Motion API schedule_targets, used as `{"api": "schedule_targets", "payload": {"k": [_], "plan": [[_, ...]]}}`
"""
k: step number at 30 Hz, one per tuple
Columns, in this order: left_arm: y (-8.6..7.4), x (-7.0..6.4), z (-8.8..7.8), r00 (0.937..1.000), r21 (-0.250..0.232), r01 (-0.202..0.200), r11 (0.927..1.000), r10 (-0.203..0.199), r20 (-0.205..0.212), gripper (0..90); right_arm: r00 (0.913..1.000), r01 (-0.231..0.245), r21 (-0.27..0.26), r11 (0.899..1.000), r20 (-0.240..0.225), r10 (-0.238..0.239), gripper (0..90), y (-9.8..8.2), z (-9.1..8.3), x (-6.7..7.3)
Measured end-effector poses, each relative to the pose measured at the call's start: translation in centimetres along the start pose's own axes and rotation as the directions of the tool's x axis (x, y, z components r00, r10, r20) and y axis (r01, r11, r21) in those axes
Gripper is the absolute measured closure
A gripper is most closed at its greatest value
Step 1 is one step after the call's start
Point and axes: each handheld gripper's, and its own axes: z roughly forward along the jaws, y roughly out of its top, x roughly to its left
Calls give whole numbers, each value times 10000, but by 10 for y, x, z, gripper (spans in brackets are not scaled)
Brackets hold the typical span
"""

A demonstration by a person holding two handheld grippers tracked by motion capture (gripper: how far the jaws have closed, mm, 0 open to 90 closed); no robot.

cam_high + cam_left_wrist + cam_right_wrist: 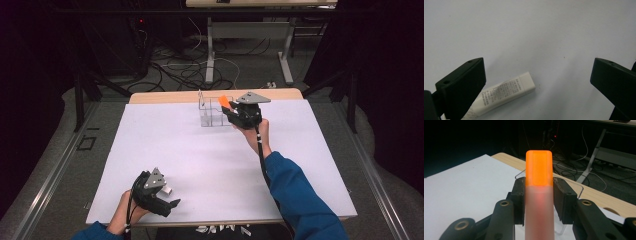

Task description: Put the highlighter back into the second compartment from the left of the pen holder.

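My right gripper [231, 111] is at the far side of the table, shut on an orange-capped frosted tube [539, 195] whose orange cap [223, 102] sticks up past the jaws. It is held just above and beside a clear plastic organizer [209, 114] with compartments. My left gripper [170, 204] rests near the table's front edge with its jaws wide open. A small white tube with printed text [504, 93] lies flat on the white surface between those jaws, close to the left fingertip [467, 85] and apart from the other one.
The white table surface [210, 165] has a wooden strip [165, 96] along its far edge. Behind the table, cables lie on the floor near a desk frame [210, 55]. Dark stands flank both sides.
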Motion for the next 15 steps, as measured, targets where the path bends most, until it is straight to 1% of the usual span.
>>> {"api": "schedule_targets", "payload": {"k": [3, 4, 5, 7, 8, 9, 10, 11, 13, 14, 15], "plan": [[0, 0, 0, 10000, -41, 3, 10000, -3, -12, 2, 10000, 9, -86, 10000, -24, -9, 647, 6, 7, 0], [0, -1, 1, 9999, -133, 16, 9999, -18, -111, 2, 10000, 12, -74, 10000, -35, -13, 647, 7, 9, 0], [0, 0, 0, 10000, -51, -2, 10000, 2, -58, 3, 10000, 35, -81, 10000, -59, -35, 647, 9, 12, 0], [-1, 0, 1, 10000, -133, 30, 9999, -31, -91, 3, 9999, 115, -138, 9998, -9, -116, 647, 11, 16, 1], [-1, 0, 0, 10000, -109, 43, 9999, -43, -5, 2, 10000, 63, -101, 9999, -32, -63, 647, 12, 17, 1], [-1, 0, 1, 9999, -153, 55, 9999, -56, -92, 2, 9999, 80, -268, 9996, -61, -82, 647, 13, 19, 0], [0, 0, 0, 10000, 30, 33, 10000, -33, 57, 3, 10000, 73, -337, 9994, -21, -73, 647, 14, 20, 0], [0, 0, 0, 10000, 53, 40, 10000, -41, 89, 2, 10000, 55, -322, 9995, -5, -55, 647, 15, 22, 0], [0, 0, 0, 10000, 36, 4, 10000, -4, 68, 3, 10000, 30, -398, 9992, 17, -29, 647, 18, 25, -1], [0, 0, 0, 10000, 30, 2, 10000, -2, 64, 3, 10000, 88, -404, 9991, 19, -88, 647, 19, 27, -2], [0, 0, 0, 10000, 37, -6, 10000, 6, 32, 2, 10000, 6, -441, 9990, 16, -6, 647, 20, 30, -2]]}}
